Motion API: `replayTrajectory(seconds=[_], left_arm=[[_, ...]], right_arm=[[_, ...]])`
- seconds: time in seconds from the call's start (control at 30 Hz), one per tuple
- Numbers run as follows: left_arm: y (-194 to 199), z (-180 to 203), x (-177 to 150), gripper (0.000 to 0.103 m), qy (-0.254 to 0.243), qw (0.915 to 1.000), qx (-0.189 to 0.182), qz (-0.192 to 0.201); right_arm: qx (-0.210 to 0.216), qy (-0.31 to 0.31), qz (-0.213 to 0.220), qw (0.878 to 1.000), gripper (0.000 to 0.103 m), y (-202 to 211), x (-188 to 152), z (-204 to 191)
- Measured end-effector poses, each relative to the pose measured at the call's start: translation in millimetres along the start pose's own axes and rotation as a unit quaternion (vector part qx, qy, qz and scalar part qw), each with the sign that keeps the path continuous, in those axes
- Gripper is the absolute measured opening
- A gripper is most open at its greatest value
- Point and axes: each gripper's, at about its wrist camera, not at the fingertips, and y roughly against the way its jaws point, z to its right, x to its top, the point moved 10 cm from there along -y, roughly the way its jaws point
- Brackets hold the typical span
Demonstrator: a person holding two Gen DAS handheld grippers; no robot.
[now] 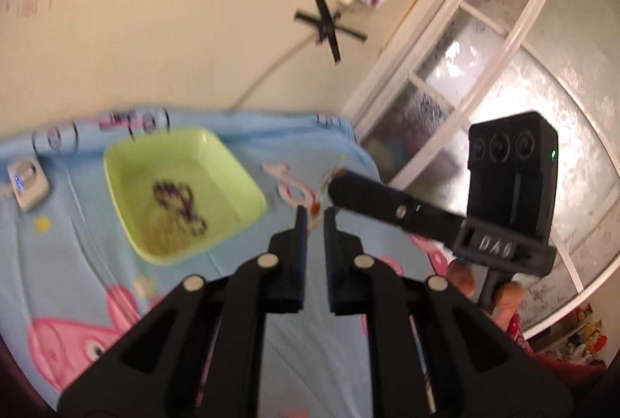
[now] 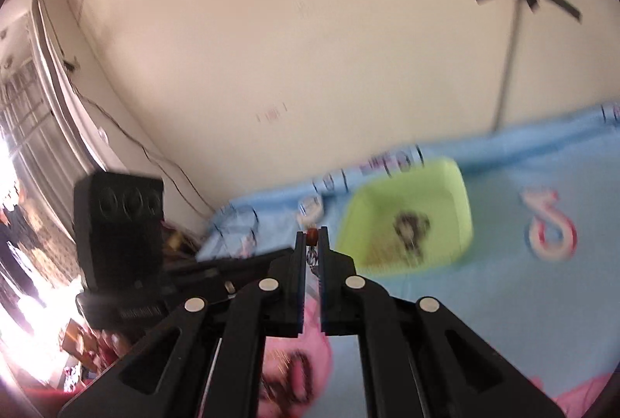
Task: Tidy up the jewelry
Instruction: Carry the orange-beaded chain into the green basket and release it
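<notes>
White letters "DAS" stand on the right gripper (image 1: 336, 185); a TikTok logo (image 2: 550, 226) on the blue cloth (image 2: 503, 301)

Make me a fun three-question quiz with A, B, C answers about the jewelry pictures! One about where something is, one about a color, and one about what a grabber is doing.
1. Where is the dark beaded jewelry?
A. Inside the tray
B. Hanging on the wall
C. On the window sill

2. What color is the tray?
A. Red
B. Light green
C. Black

3. What is the right gripper doing?
A. Wide open, empty
B. Pinching a reddish bead with a chain
C. Gripping the tray's rim

Answers:
1 A, the beads lie on the tray's floor.
2 B, its walls look light green against the blue cloth.
3 B, the reddish bead sits between its tips, chain dangling below.
</notes>
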Motion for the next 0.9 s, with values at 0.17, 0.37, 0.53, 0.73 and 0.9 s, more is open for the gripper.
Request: replayTrajectory(seconds=[0.17,0.37,0.53,0.73,0.9], left_arm=[[17,2,50,0.008,-0.016,0.9992,0.018,0.033],[9,-13,80,0.008,-0.021,0.9979,0.043,0.044],[-30,-40,69,0.008,-0.006,0.9984,0.054,0.013],[-70,-69,48,0.008,0.017,0.9982,0.055,-0.02],[-90,-81,35,0.008,0.027,0.9973,0.056,-0.039]], right_arm=[[-0.006,0.029,0.028,0.999,0.0,-7,59,-25],[-0.028,0.044,0.023,0.998,0.0,-39,85,-22],[-0.028,0.022,0.004,0.999,0.0,-63,73,4],[-0.03,0.008,-0.018,0.999,0.0,-86,55,33],[-0.043,-0.005,-0.035,0.998,0.0,-102,37,58]])
